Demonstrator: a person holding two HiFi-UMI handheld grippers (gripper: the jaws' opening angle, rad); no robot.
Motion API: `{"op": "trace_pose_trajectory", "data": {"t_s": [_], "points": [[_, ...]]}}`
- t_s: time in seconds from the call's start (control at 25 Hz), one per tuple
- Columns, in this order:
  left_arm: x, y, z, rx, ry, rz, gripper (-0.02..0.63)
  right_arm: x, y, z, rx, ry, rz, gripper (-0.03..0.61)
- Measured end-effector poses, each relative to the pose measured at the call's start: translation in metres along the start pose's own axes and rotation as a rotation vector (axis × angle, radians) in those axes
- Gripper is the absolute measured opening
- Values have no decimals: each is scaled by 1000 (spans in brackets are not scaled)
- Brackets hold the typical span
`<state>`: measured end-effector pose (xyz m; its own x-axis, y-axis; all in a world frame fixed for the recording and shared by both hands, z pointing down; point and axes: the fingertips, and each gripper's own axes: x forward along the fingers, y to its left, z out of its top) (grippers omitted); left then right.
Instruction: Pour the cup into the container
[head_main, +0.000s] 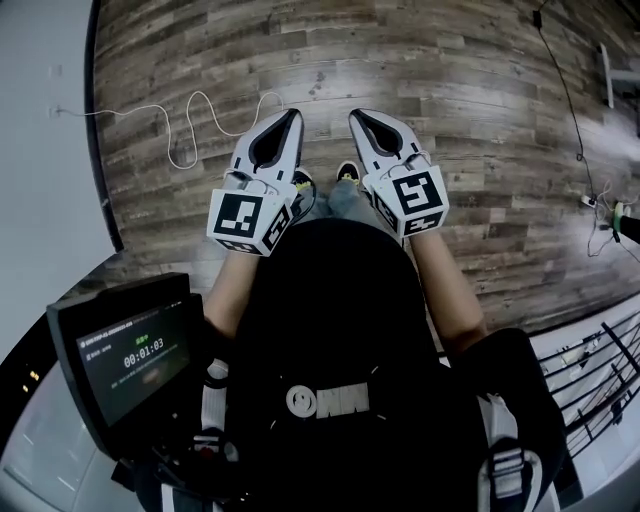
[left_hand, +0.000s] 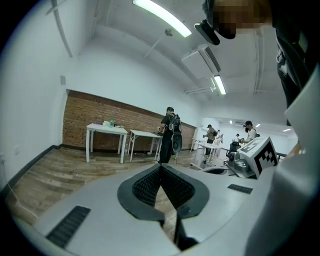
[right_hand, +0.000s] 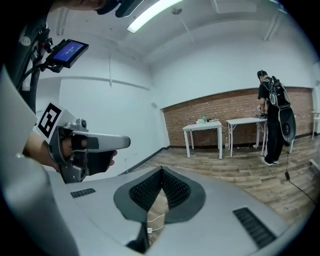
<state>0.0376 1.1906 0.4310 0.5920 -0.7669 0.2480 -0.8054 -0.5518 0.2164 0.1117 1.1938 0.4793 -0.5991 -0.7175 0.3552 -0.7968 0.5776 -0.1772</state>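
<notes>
The left claw (left_hand: 161, 172) is closed: its two ribbed dark pads meet at the tip, and nothing is between them. The right claw (right_hand: 161, 173) is closed in the same way and holds nothing; only floor shows through the gap below its tip.

From the head view, both claws are held out in front of the person's body, side by side and a little apart. Their tips lean towards each other over the wooden floor (head_main: 450, 90). Each claw's marker cube (head_main: 245, 220) sits near the wrist. A white cable (head_main: 190, 125) snakes across the floor beyond the left claw. A small dark screen (head_main: 135, 355) is mounted at the person's left side.

Both claws point across a large room. Well away from them, a white surface (left_hand: 106, 128) stands against a brick wall (left_hand: 85, 120). A few small things (left_hand: 107, 122) stand on top of it, too small to name, so I cannot tell whether the cup or the container is among them. A second white surface (left_hand: 145, 133) stands just beside the first. A person with a backpack (left_hand: 170, 135) stands at it, facing the wall. More people are at other surfaces further to the right.
</notes>
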Motion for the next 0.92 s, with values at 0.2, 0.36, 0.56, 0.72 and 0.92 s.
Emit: {"op": "trace_pose_trajectory", "data": {"t_s": [0.2,0.36,0.56,0.72,0.92], "points": [[-16,-6,7,3,-44,-19,5,-6,17,5,9,-32,-33,5],[-25,-5,6,1,-59,-19,5,-2,29,10,14,-53,-39,5],[-29,-10,5,12,-79,-29,5,1,34,20,6,-85,-57,5],[-36,-4,8,14,-99,-32,5,10,44,28,-18,-94,-58,5],[-43,8,8,11,-106,-28,5,21,55,36,-36,-109,-45,5]]}}
